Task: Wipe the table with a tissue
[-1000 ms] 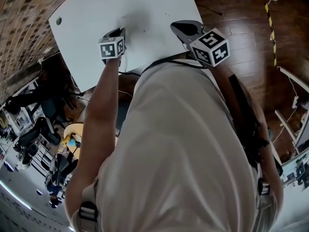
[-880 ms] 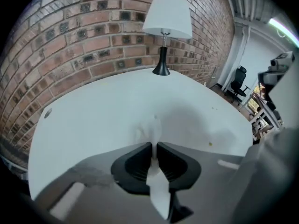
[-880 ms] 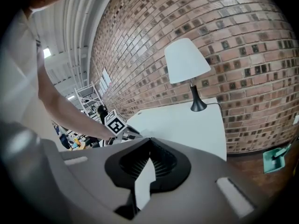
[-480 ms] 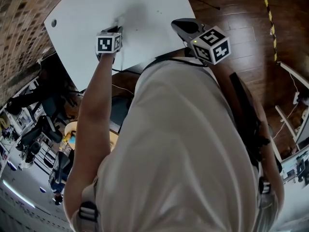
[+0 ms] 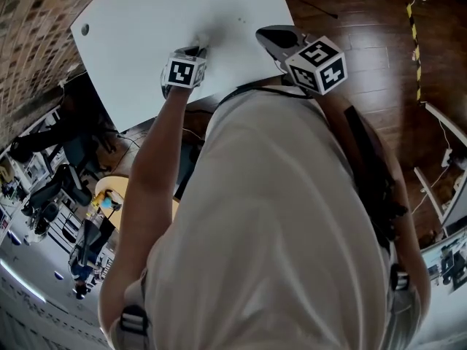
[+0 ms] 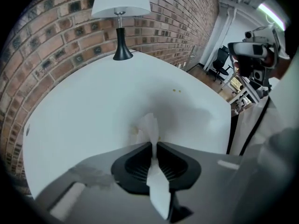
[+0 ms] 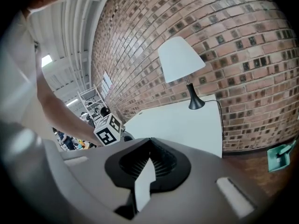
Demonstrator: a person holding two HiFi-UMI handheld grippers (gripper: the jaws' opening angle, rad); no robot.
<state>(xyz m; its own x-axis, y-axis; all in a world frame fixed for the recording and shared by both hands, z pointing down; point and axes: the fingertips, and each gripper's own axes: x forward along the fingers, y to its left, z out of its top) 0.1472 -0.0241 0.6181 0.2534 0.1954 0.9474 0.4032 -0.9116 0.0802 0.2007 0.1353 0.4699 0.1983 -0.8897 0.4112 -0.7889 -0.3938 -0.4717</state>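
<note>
Tissue (image 6: 150, 129) in left gripper (image 6: 154, 145) (on table (image 6: 79, 106))

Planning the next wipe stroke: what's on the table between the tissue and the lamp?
Nothing. The left gripper view shows bare white table from the tissue to the lamp; yellowish specks lie off to the right.
</note>
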